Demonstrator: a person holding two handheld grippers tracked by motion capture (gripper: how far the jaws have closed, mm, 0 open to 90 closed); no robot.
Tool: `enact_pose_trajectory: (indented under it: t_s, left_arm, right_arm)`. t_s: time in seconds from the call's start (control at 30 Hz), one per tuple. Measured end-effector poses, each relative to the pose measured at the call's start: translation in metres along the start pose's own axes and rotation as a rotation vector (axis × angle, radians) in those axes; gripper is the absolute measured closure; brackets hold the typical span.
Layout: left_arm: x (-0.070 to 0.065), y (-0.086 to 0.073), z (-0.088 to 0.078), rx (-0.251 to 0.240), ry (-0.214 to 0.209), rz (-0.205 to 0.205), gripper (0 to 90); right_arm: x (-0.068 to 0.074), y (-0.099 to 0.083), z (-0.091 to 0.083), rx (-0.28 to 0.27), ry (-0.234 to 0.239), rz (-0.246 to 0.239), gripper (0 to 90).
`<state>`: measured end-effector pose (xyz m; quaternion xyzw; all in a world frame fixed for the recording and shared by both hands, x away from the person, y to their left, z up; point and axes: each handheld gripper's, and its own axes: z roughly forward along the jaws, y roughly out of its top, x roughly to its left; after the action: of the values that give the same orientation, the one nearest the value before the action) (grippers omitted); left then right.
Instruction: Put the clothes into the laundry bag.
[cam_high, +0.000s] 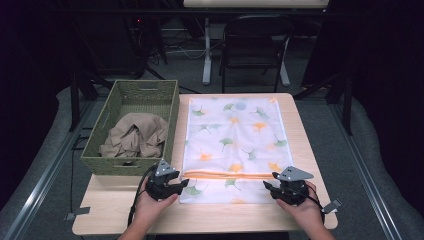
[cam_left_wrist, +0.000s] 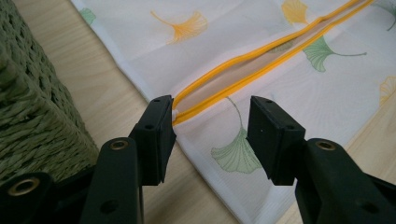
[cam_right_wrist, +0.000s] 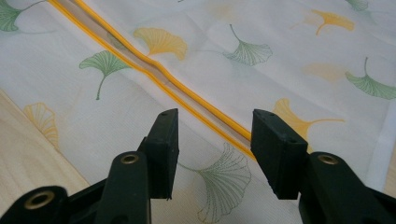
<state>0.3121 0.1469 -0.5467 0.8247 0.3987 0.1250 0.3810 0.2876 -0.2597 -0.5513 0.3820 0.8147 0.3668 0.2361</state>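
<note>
A white cloth bag (cam_high: 234, 145) printed with green and orange ginkgo leaves lies flat on the wooden table (cam_high: 120, 210). An orange-edged opening (cam_high: 225, 175) runs across it near the front and gapes a little. My left gripper (cam_high: 184, 184) sits at the bag's front left corner and is open. In the left gripper view its jaws straddle the left end of the orange opening (cam_left_wrist: 243, 65), with the left pad (cam_left_wrist: 159, 135) beside that end. My right gripper (cam_high: 269, 185) is open at the bag's front right. In the right gripper view it (cam_right_wrist: 215, 140) hovers over the orange seam (cam_right_wrist: 187, 95).
A green woven basket (cam_high: 150, 90) stands on the table's left side with a crumpled beige cloth (cam_high: 135, 137) in it, close to my left gripper. Beyond the table are a dark chair (cam_high: 255, 45) and a white desk leg (cam_high: 207, 55). Bare wood lies along the front edge.
</note>
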Motion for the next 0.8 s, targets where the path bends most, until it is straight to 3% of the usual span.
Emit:
enact_pose_trajectory:
  t_s: [0.57, 0.7, 0.8]
  left_arm:
    - [-0.005, 0.002, -0.007, -0.017, -0.011, -0.016, 47.2]
    - [-0.006, 0.006, -0.016, -0.023, -0.019, -0.012, 47.4]
    - [-0.006, 0.012, -0.027, -0.055, -0.01, -0.029, 48.6]
  right_arm:
    - [0.003, 0.0, -0.004, -0.018, -0.001, -0.034, 49.4]
    - [0.005, 0.001, -0.005, -0.03, 0.021, -0.031, 48.7]
    - [0.007, 0.002, -0.007, -0.054, 0.042, -0.033, 48.2]
